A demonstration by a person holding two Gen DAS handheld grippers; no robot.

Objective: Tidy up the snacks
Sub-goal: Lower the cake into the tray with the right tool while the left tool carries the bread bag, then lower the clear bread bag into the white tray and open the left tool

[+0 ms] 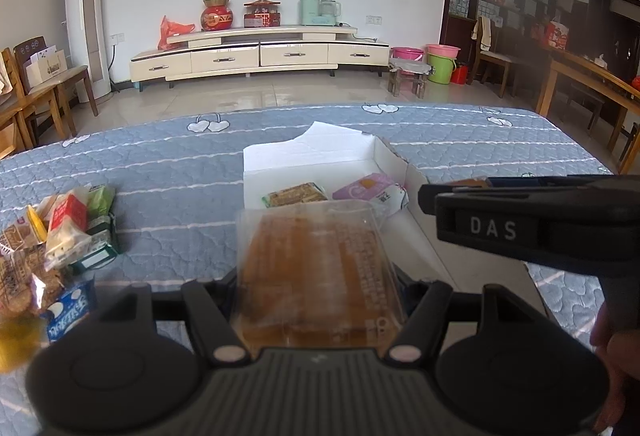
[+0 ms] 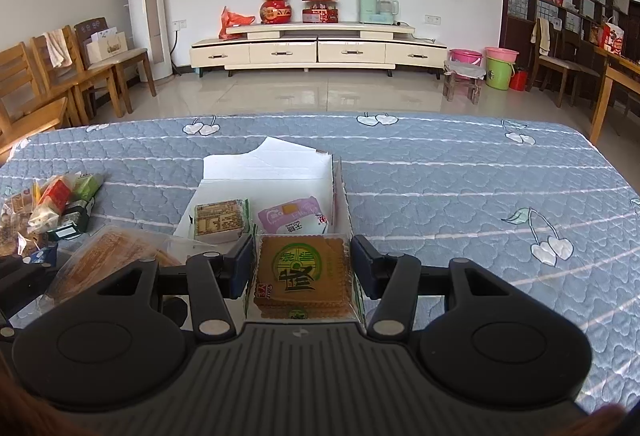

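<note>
My left gripper (image 1: 316, 276) is shut on a clear packet of brown biscuits (image 1: 312, 268), held just in front of the white box (image 1: 280, 156). My right gripper (image 2: 302, 264) is shut on a square cracker packet with a green logo (image 2: 304, 272), held over the near end of the white box (image 2: 264, 166). In the box lie a green-edged biscuit pack (image 2: 220, 222) and a purple-and-white packet (image 2: 292, 218). A heap of loose snacks (image 1: 52, 232) lies on the blue quilt to the left. The right gripper's body (image 1: 532, 224) shows at the right of the left wrist view.
The blue quilted cloth with cherry prints (image 2: 460, 188) covers the table. Wooden chairs (image 2: 60, 76) stand at the left, and a wooden table (image 1: 592, 84) at the right. A TV cabinet (image 2: 316, 50) stands at the far wall.
</note>
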